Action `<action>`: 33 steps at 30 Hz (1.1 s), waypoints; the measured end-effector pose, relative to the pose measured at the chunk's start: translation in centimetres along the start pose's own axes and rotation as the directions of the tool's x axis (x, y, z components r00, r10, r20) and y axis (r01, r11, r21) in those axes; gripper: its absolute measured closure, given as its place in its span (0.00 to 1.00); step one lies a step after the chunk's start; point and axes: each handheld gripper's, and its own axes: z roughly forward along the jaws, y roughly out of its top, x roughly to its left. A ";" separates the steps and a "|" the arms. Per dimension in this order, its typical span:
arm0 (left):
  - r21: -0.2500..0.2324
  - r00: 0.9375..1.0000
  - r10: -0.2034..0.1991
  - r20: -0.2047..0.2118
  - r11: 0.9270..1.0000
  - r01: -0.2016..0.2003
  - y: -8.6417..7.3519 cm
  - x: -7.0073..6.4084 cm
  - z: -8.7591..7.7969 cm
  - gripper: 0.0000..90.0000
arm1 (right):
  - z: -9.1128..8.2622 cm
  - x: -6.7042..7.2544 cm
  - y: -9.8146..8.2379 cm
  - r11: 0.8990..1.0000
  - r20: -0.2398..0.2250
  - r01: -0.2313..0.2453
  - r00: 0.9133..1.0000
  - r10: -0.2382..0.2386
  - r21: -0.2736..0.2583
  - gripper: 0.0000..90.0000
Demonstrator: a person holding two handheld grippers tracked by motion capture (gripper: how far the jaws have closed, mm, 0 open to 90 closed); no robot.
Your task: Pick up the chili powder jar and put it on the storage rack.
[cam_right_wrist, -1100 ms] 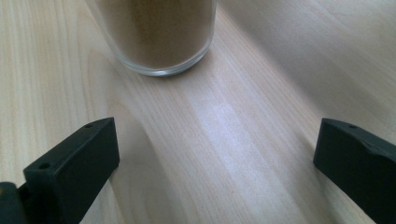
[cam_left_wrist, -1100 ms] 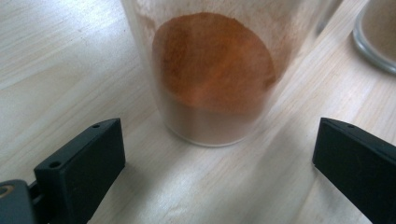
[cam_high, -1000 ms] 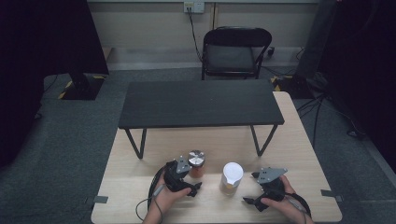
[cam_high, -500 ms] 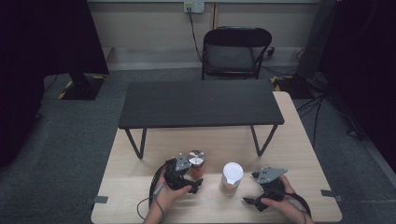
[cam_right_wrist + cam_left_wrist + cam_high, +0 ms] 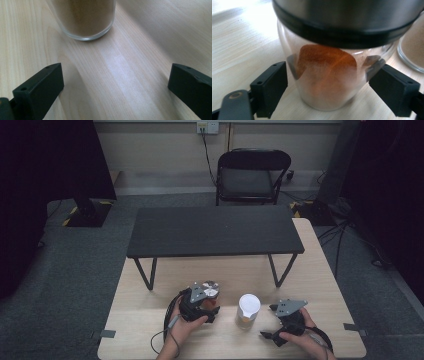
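Observation:
A glass spice jar with orange-red powder and a metal cap stands on the wooden table. My left gripper has just been closing its jaws, and the jar is between them. Both pads now touch the glass. In the high view the left gripper sits at the near left of the table. A second glass jar of brown powder, with a white lid, stands a short way ahead of my right gripper. The right gripper is open with only bare wood between its jaws.
A low black bench stands across the far half of the wooden table. Behind it on the grey carpet is a black folding chair. Cables trail from both grippers toward the near edge.

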 end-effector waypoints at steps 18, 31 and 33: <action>-0.046 1.000 -0.013 0.000 0.999 0.013 -0.6 0.2 0.3 0.32 | 0.0 0.0 0.0 1.000 0.000 0.000 1.000 0.000 0.000 0.00; -0.042 0.999 0.033 -0.010 0.999 -0.033 -0.4 0.0 0.0 0.34 | 0.0 0.0 0.0 1.000 0.000 0.000 1.000 0.000 0.000 0.00; -0.036 0.999 0.037 -0.011 0.999 -0.037 -0.4 0.0 -0.1 0.34 | 0.0 0.0 0.0 1.000 0.000 0.000 1.000 0.000 0.000 0.00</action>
